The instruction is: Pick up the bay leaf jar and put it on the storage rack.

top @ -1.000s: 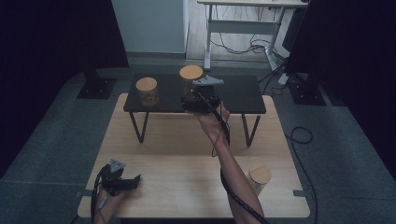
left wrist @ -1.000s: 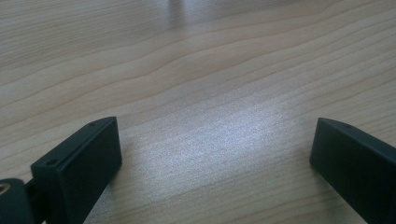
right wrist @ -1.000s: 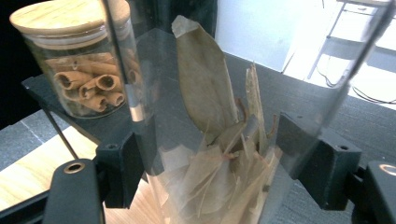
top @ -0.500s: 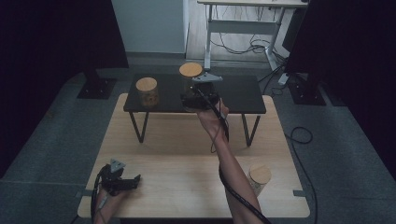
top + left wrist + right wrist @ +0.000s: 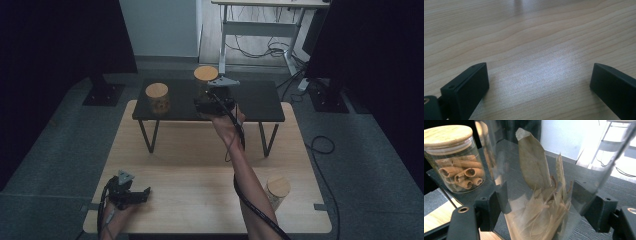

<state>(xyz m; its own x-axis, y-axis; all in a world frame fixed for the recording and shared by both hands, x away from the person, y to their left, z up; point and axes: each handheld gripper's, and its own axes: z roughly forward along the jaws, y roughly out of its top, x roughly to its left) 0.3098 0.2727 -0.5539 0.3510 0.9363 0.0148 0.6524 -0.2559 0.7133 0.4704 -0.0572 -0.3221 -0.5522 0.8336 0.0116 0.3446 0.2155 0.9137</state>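
Glass, tall and round, the jar of dried leaves (image 5: 541,195) stands nearly upright, long axis vertical, over the small black table (image 5: 260,100). The right gripper (image 5: 210,97) pinches its sides. Its own view shows pale leaves inside and, beside it, a cork-lidded jar of cinnamon rolls (image 5: 456,162). The left gripper (image 5: 137,192) rests on the wooden tabletop (image 5: 536,37), jaws spread.

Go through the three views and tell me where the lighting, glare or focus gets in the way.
High view: dim, dark surroundings, the black low table poorly lit. Left gripper view: a pale sheen on the light wooden tabletop, near jaws soft. Right gripper view: the clear glass jar of dried leaves is close, with reflections on its wall; bright washed-out background; the cinnamon-stick jar with wooden lid is sharp.
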